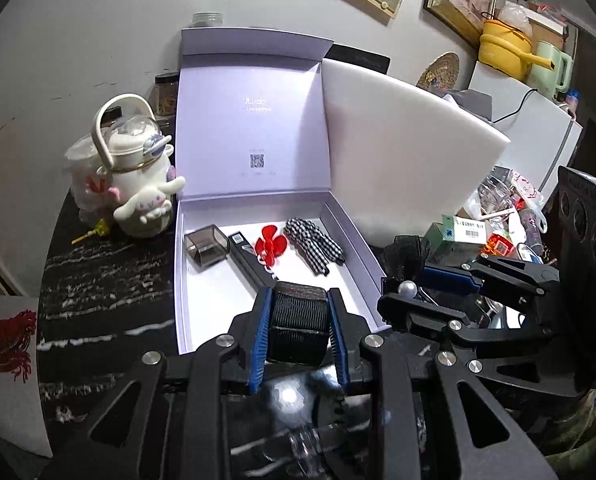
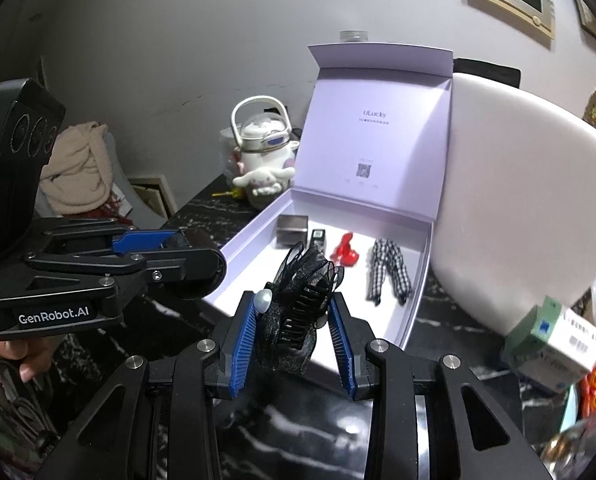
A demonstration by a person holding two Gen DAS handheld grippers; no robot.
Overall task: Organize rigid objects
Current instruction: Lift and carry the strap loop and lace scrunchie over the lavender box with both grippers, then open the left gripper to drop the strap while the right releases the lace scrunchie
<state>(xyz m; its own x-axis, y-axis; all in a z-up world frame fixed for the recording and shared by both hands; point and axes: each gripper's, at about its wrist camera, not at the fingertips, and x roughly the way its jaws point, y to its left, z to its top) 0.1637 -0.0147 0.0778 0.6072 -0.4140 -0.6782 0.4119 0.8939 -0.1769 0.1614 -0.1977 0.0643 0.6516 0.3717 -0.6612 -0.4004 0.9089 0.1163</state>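
Note:
An open lilac box (image 1: 345, 216) (image 2: 417, 300) stands on the black marble table. In it lie a smoky clear case (image 1: 206, 246), a black stick (image 1: 252, 264), a red clip (image 1: 270, 246) and a checkered bow (image 1: 313, 248). My left gripper (image 1: 299, 320) is shut on a black ribbed cylinder (image 1: 296, 326) over the box's near edge. My right gripper (image 2: 294, 320) is shut on a black gauze hair clip with a pearl (image 2: 298, 300), just in front of the box. Each gripper shows in the other's view: the right (image 1: 449, 292), the left (image 2: 170, 256).
A white character kettle (image 1: 138, 176) stands left of the box. A white board (image 1: 397, 152) leans on its right side. Cluttered small items and a green-white carton (image 1: 461, 232) (image 2: 553, 344) lie to the right.

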